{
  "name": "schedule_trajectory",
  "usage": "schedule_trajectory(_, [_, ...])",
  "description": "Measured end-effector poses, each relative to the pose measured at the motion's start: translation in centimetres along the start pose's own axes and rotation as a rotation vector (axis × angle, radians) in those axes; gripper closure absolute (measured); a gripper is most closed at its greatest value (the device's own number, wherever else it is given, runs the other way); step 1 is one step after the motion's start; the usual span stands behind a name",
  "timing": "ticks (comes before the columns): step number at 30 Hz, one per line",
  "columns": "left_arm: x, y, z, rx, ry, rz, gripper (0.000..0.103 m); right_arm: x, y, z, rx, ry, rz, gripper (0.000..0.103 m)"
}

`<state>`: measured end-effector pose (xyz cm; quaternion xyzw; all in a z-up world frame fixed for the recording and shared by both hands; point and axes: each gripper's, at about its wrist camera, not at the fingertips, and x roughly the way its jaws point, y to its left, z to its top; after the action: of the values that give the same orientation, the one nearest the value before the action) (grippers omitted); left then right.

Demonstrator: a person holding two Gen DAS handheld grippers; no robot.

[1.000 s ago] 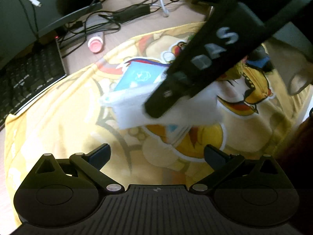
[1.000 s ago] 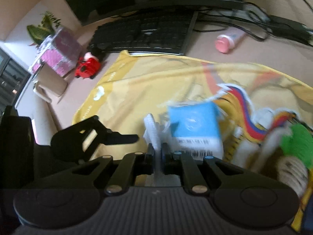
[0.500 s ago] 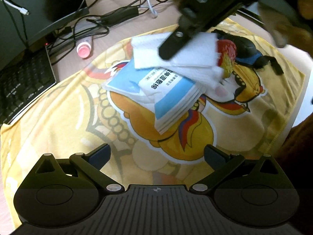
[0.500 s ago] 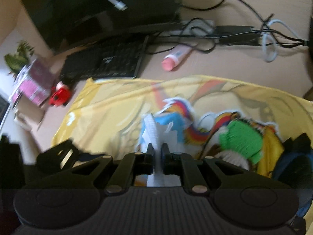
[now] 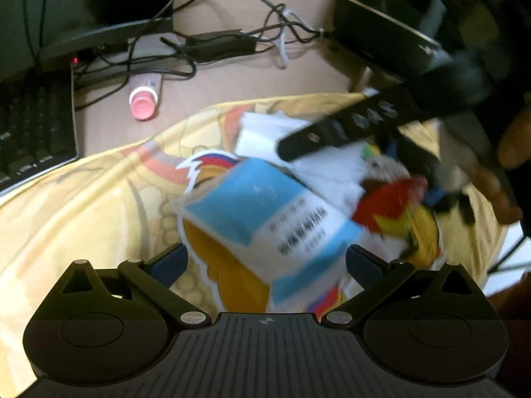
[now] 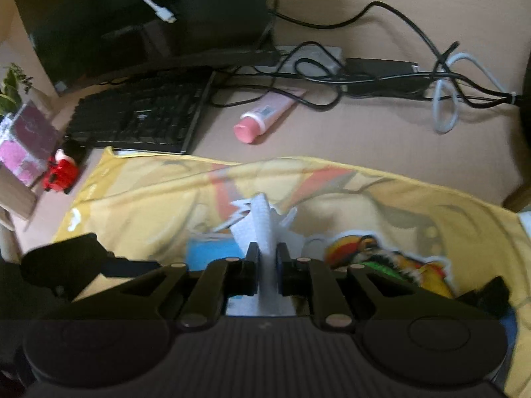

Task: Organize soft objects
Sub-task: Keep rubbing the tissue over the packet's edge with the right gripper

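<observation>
A yellow cartoon-print cloth (image 5: 83, 199) covers the desk. On it lies a blue and white tissue pack (image 5: 265, 212), just ahead of my left gripper (image 5: 265, 262), which stands open and holds nothing. Behind the pack is a white tissue (image 5: 262, 132) with my right gripper's fingertip (image 5: 292, 146) on it. In the right wrist view the right gripper (image 6: 267, 255) has the white tissue (image 6: 264, 219) between its pads, and its jaws are opening slightly. A red plush toy (image 5: 388, 205) lies to the right of the pack, beside a person's hand (image 5: 511, 152).
Beyond the cloth lie a black keyboard (image 6: 139, 116), a pink tube (image 6: 265, 116) and tangled cables (image 6: 398, 76), under a dark monitor (image 6: 132, 16). A small red figure (image 6: 61, 172) and a pink box (image 6: 26, 142) stand at the left. A green toy (image 6: 378, 267) lies on the cloth.
The right gripper carried the white tissue off the blue pack toward the far right of the cloth. The left gripper came closer to the pack. The right jaws parted a little.
</observation>
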<state>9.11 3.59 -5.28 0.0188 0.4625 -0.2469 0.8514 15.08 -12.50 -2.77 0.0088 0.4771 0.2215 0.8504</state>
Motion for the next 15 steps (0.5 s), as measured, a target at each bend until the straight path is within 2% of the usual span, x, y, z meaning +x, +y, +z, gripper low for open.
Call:
schedule_trajectory(5, [2.7,1.9,2.0,-0.102,0.059,-0.077,0.000,1.1,-1.7,0.3,0.054,0.055,0.047,0.091])
schedule_trajectory(10, [3.9,1.8,3.7,-0.088,0.059,-0.084,0.000,2.7,-2.6,0.2,0.113,0.098,0.111,0.091])
schedule_trajectory(13, [3.9,2.0,4.2,-0.085,0.027,-0.081,0.000,3.1,-3.3,0.5,0.159,0.108,0.152,0.091])
schedule_trajectory(15, [3.1,1.9,4.5,-0.067,-0.036,-0.070,0.009,2.8,-3.7,0.8,0.192,0.098,0.175,0.091])
